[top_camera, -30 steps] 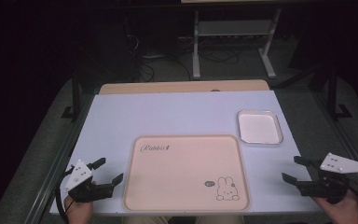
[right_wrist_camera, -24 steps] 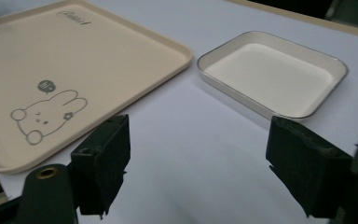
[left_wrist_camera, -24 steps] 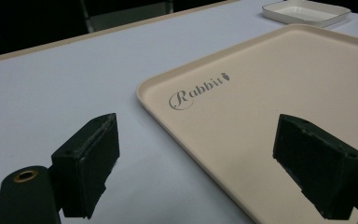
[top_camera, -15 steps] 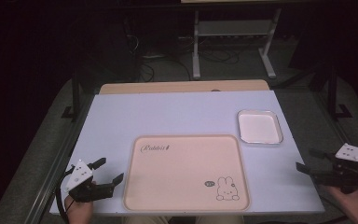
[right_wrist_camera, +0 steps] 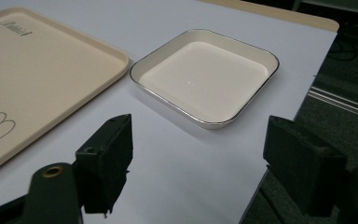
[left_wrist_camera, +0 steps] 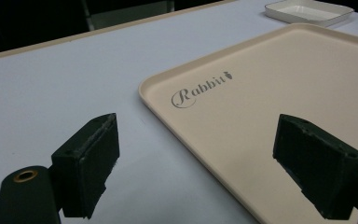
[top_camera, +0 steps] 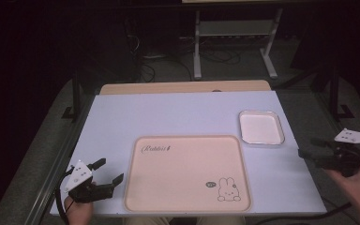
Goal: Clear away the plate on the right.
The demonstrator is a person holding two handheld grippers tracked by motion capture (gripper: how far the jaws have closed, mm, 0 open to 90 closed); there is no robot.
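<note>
A wide bare stretch of the pale lavender tabletop (top_camera: 178,112) lies open behind the flat beige plastic tray with a rabbit print (top_camera: 187,171). The small white square dish (top_camera: 260,127) sits just beside the tray's far right corner, narrowing that gap.

The flat rectangular plastic tray printed with a rabbit (top_camera: 187,173) lies on the broad rectangular table (top_camera: 168,115) at its near edge, about midway. The small square shallow dish (top_camera: 261,127) sits just beyond the tray's far right corner (apart, not touching).
</note>
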